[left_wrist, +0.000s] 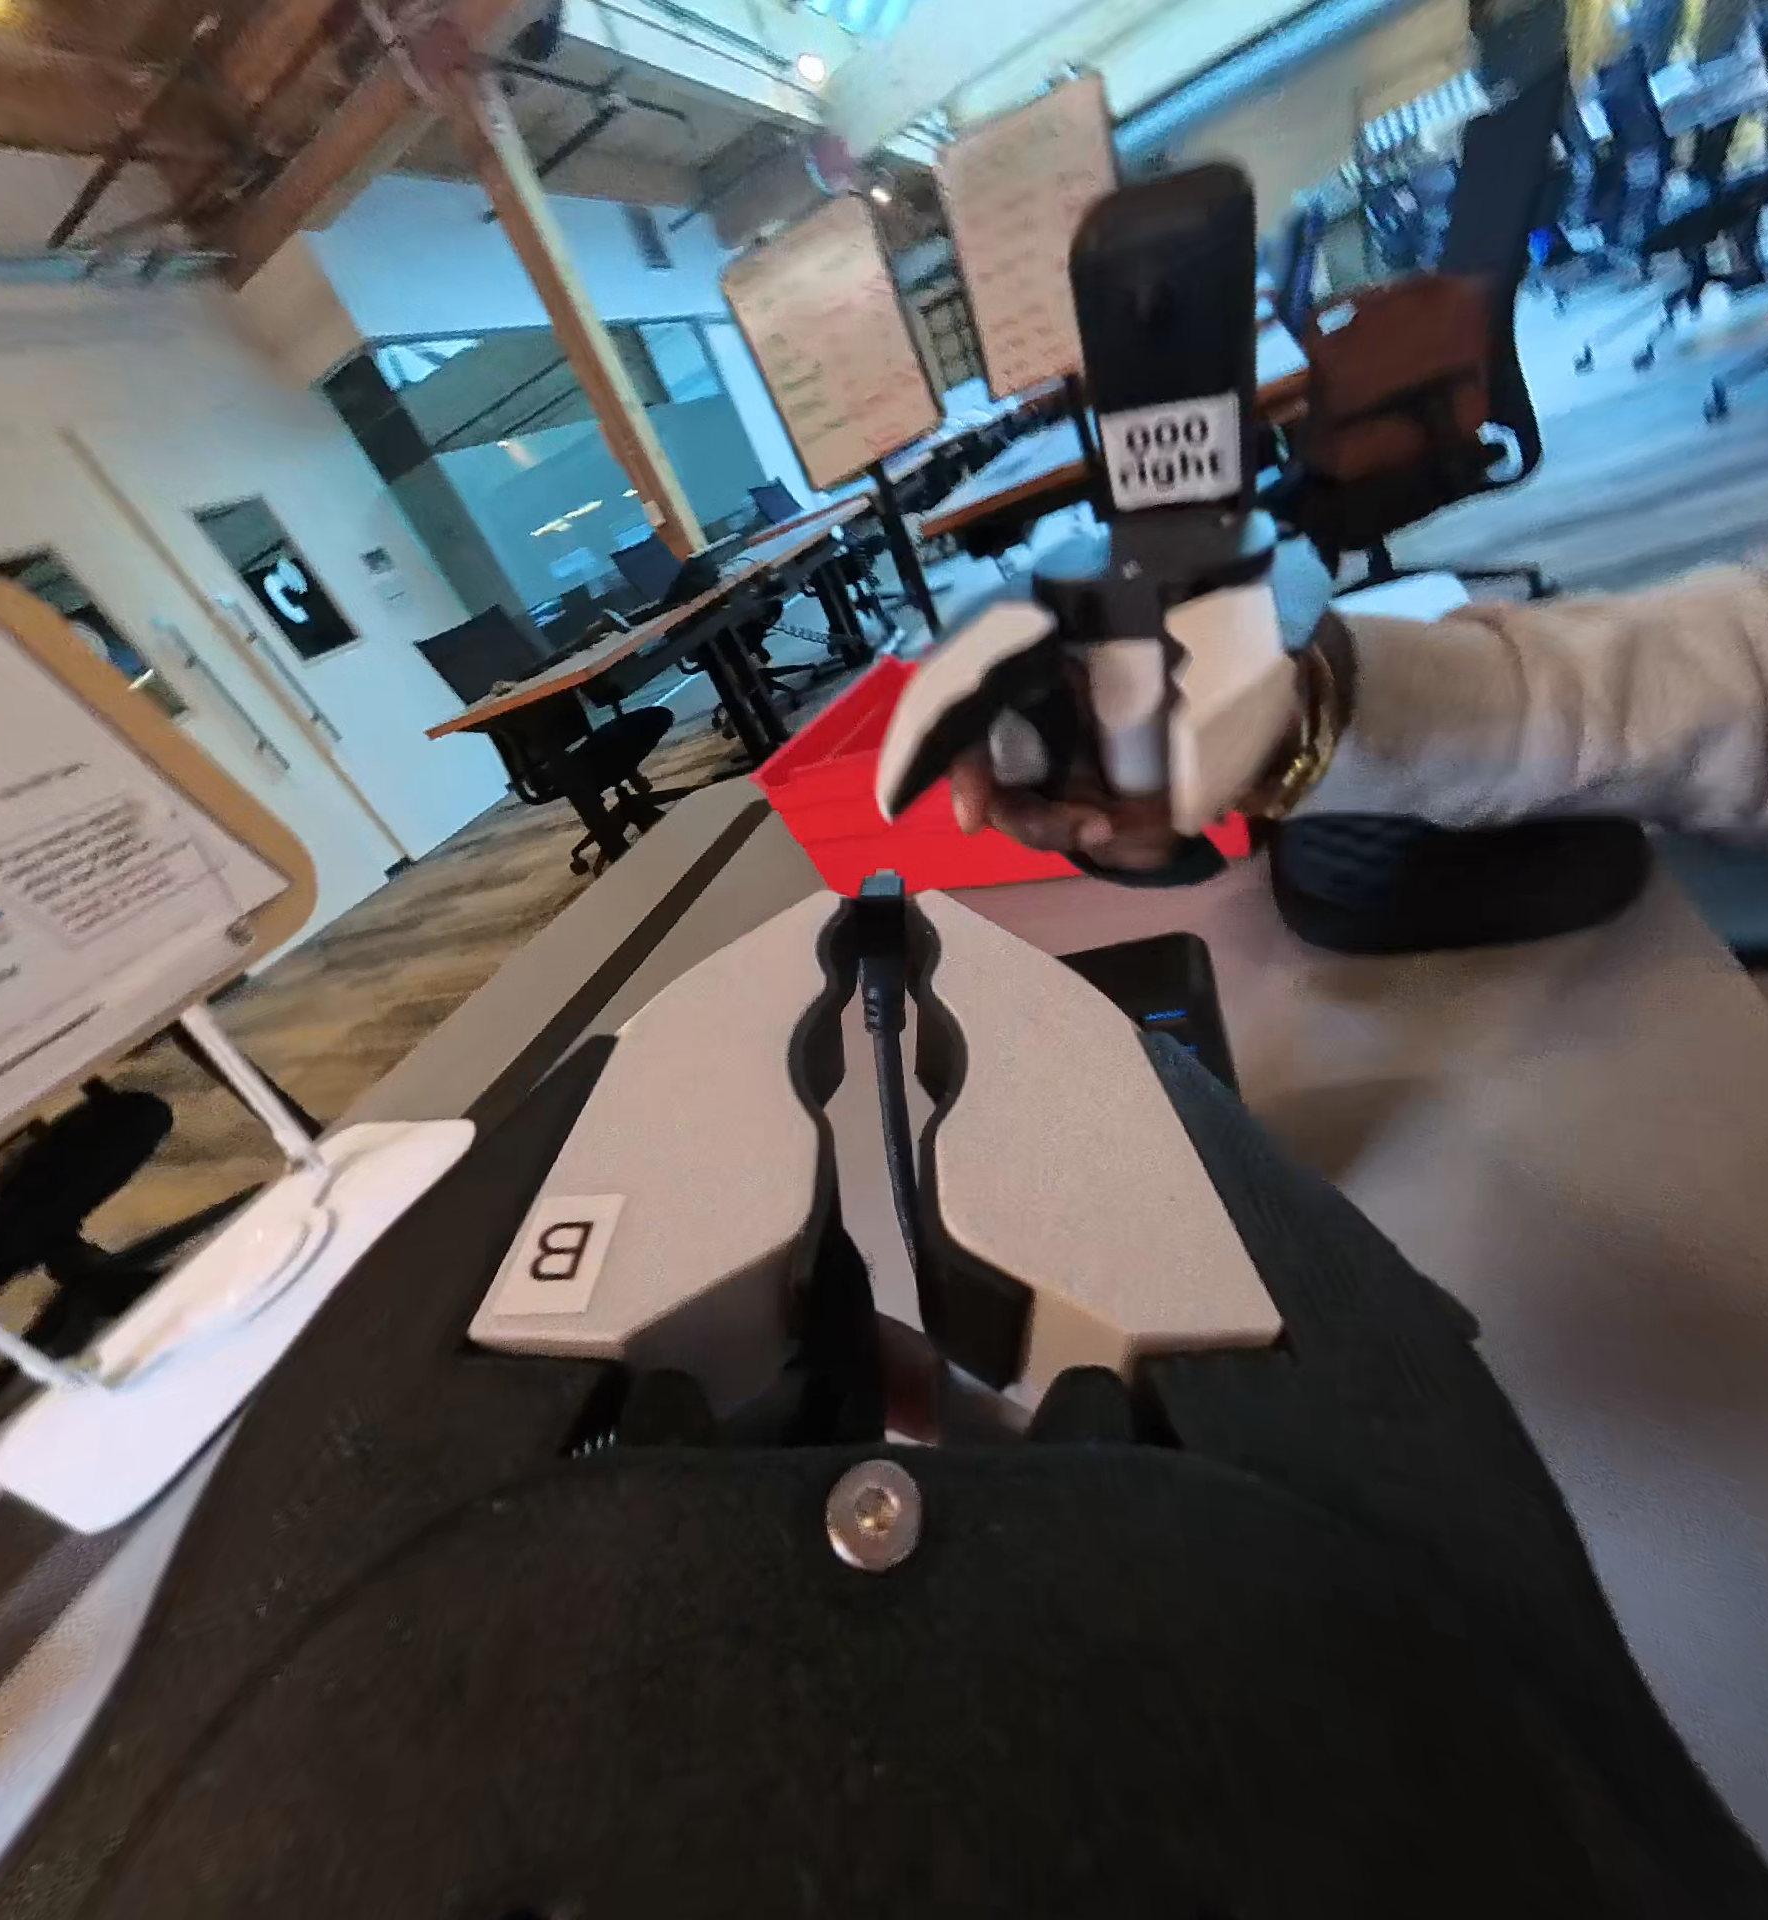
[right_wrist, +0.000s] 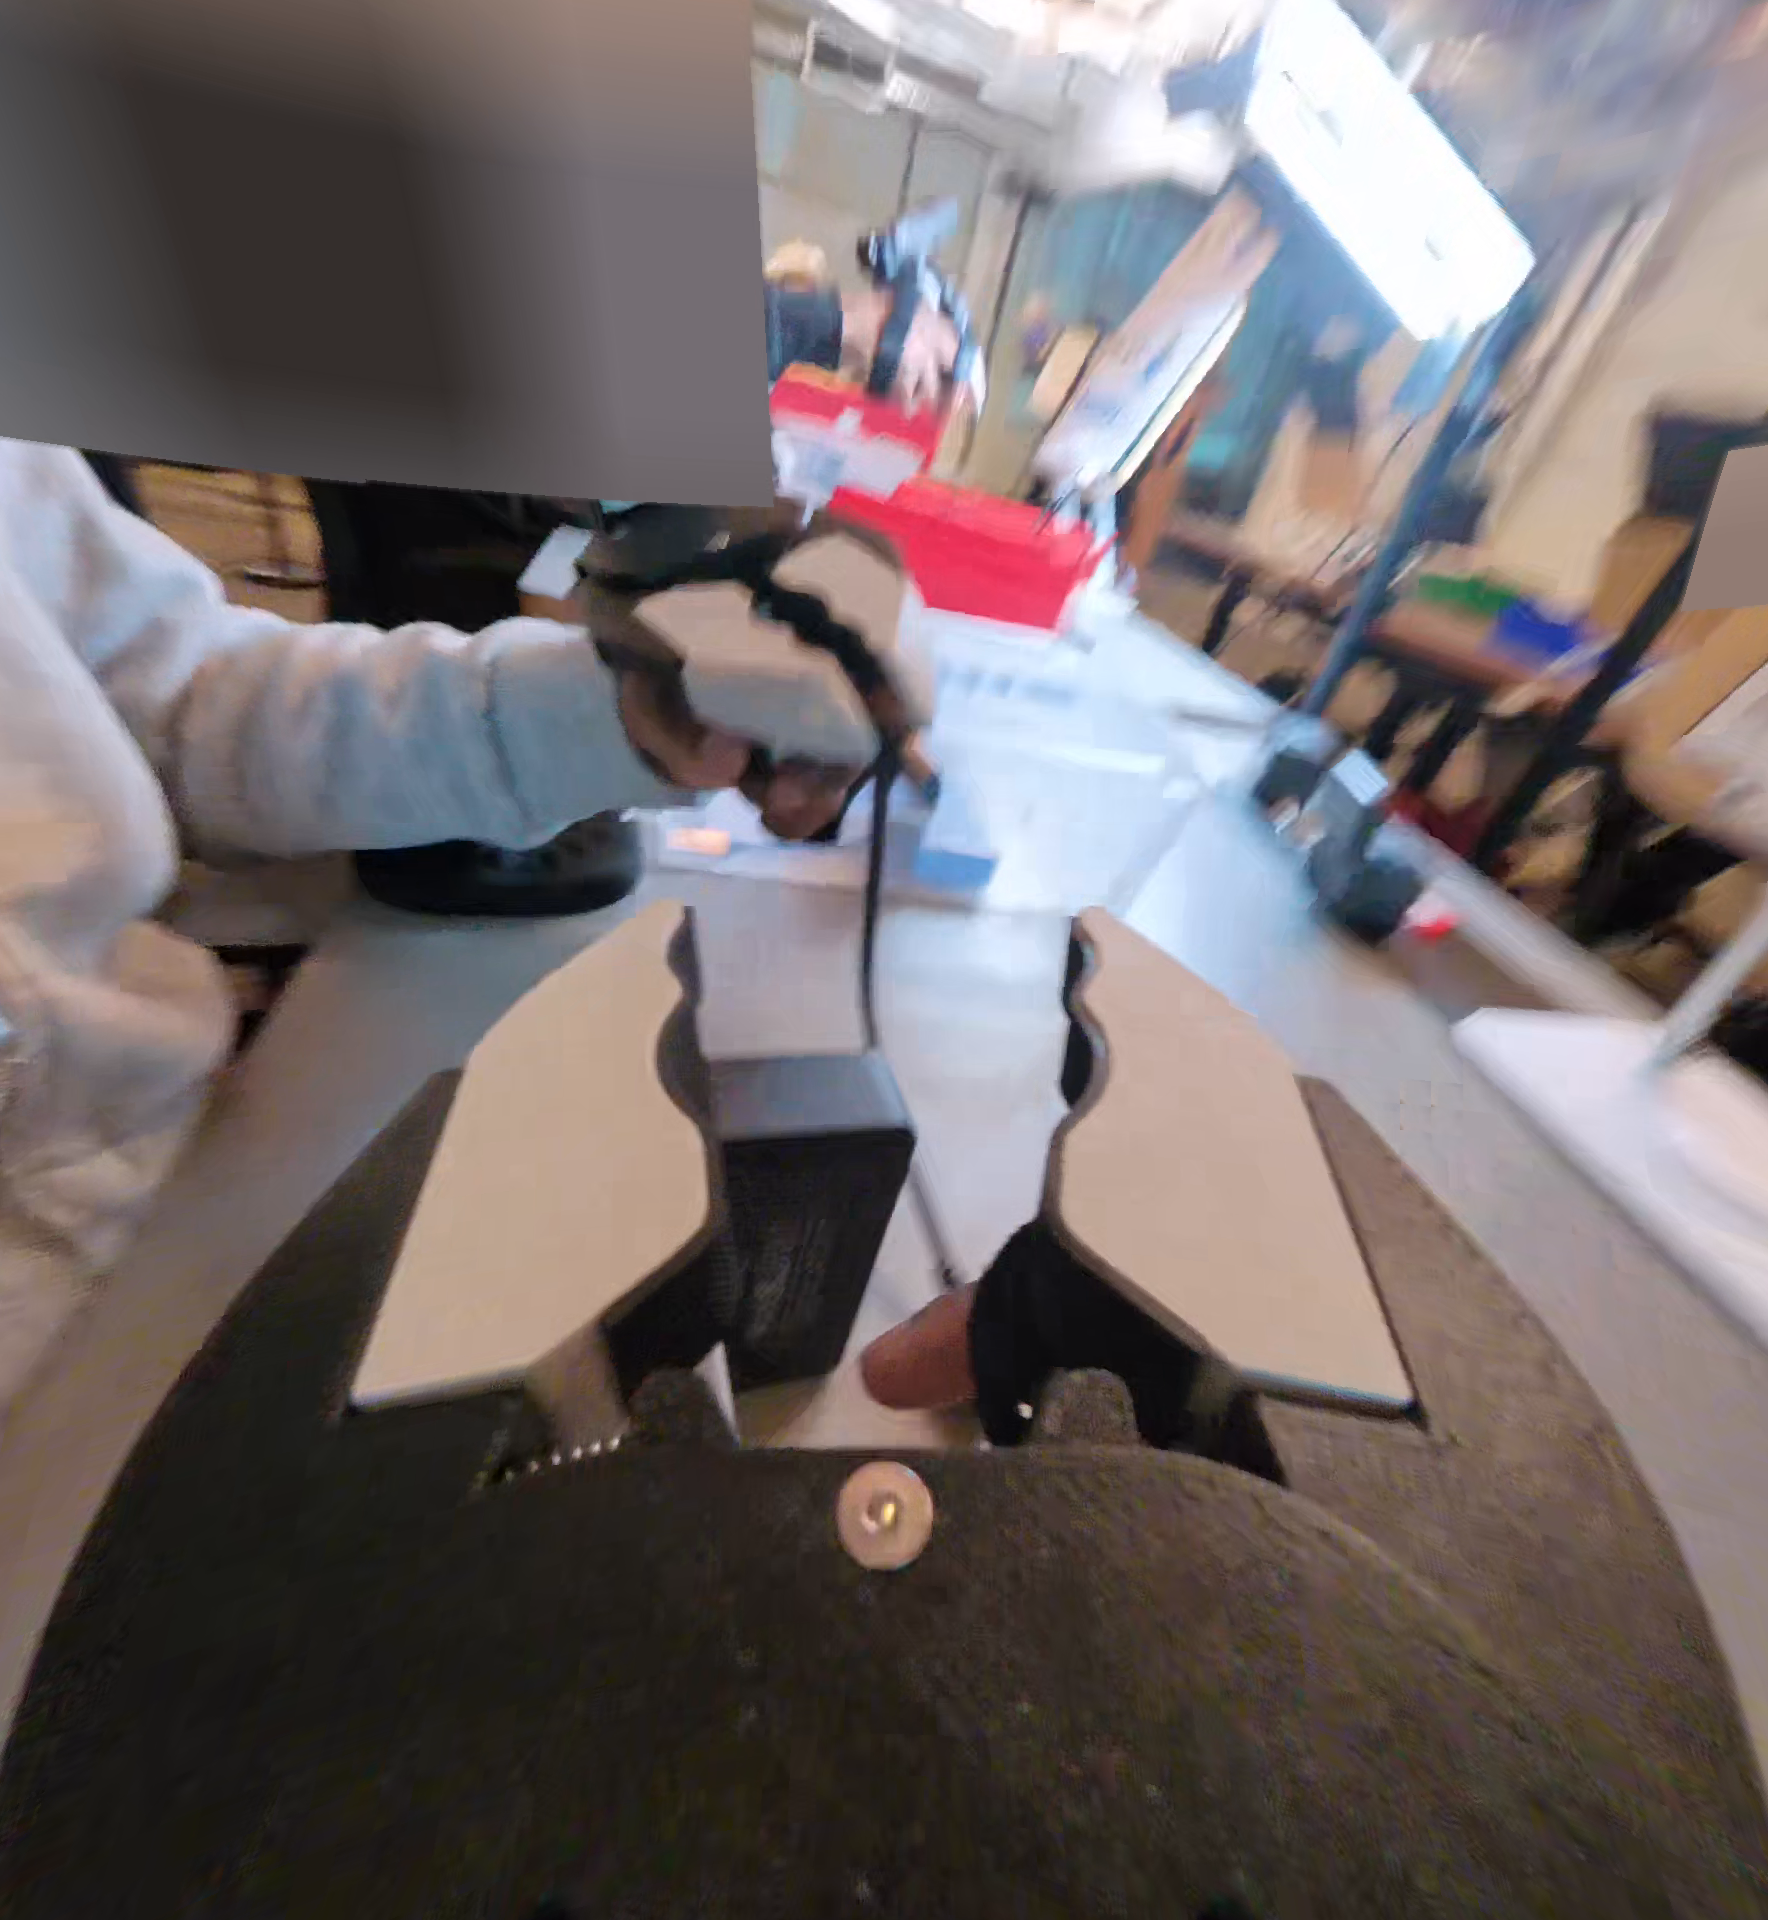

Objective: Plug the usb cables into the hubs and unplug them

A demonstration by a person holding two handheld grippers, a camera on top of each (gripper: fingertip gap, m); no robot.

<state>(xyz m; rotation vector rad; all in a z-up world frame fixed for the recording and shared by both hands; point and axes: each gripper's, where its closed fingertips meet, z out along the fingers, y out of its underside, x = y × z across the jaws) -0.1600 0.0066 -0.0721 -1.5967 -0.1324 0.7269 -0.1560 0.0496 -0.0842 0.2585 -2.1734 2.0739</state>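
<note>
My left gripper is shut on a black USB cable, and the plug tip sticks out past the fingertips. It is lifted above the grey table. A black hub lies on the table just right of it. My right gripper is open, with the hub showing between its fingers, close to the left one. In the right wrist view the cable hangs from the left gripper down behind the hub. The right gripper also shows in the left wrist view, raised and pointing down.
A red bin stands at the far end of the table. A white sign-stand base sits at the table's edge and also shows in the right wrist view. A black rounded object lies under the person's sleeve.
</note>
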